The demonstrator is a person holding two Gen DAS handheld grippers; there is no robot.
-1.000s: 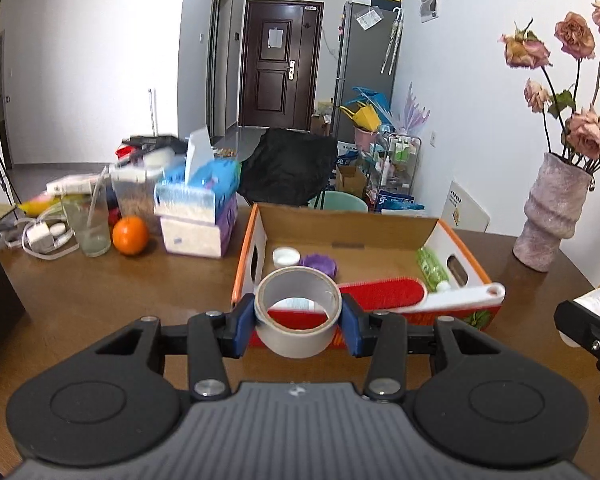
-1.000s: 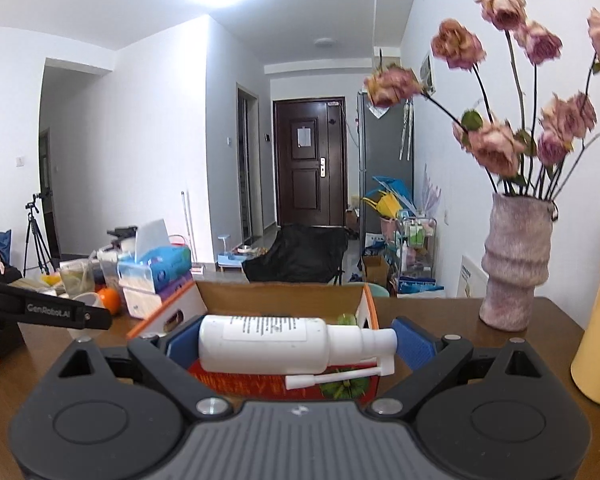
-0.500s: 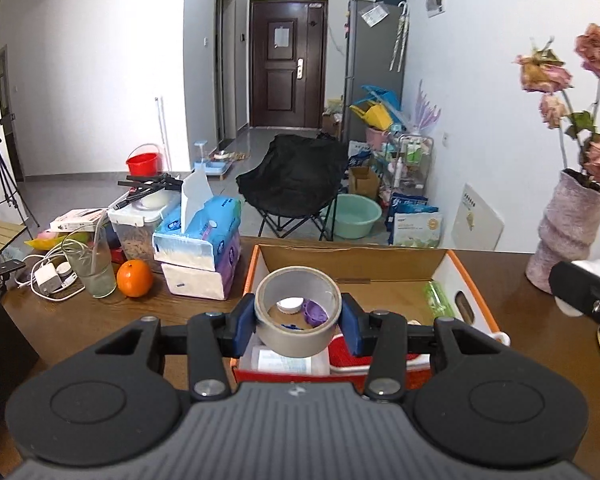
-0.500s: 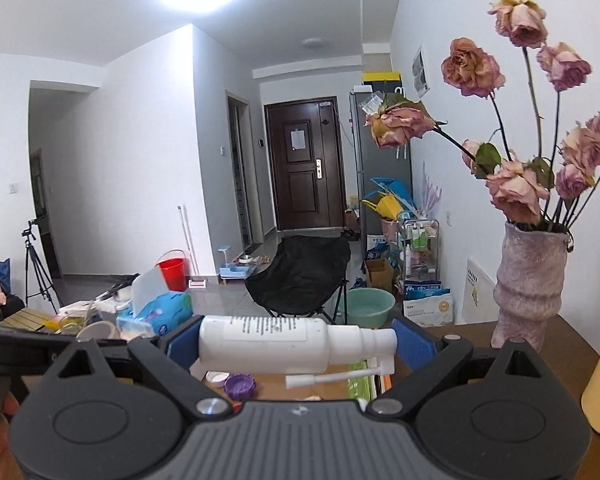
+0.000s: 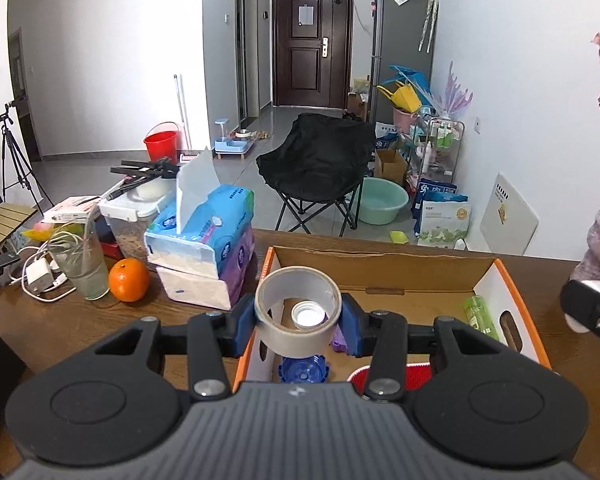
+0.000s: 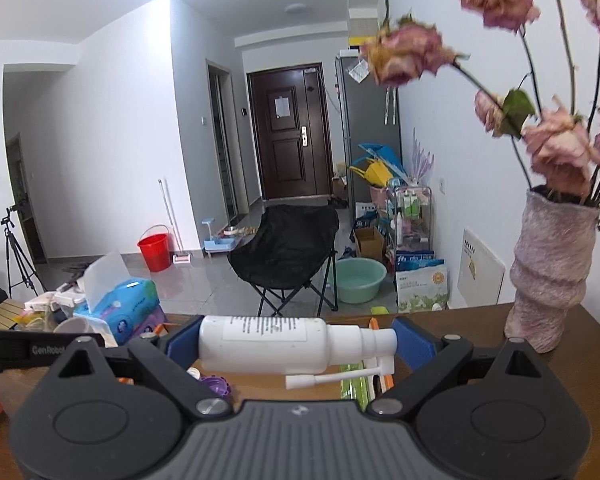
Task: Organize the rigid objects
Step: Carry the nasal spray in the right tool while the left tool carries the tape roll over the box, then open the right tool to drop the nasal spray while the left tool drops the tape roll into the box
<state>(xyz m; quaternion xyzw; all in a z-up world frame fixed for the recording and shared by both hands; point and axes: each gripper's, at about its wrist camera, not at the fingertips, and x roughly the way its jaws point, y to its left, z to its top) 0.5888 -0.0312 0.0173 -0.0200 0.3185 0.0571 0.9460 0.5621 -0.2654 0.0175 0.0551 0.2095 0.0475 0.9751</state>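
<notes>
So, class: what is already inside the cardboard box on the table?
Inside the box: a white cap, purple lid, blue lid, green bottle and red brush. The left gripper, holding the tape roll, hides the near floor.

The left tool (image 5: 298, 316) grips a tape roll (image 5: 298, 309) above the cardboard box (image 5: 384, 270).

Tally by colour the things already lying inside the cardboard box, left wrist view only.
White: 1, the cap
Purple: 1, the lid
Blue: 1, the ridged lid
Green: 1, the bottle
Red: 1, the brush
Total: 5
</notes>
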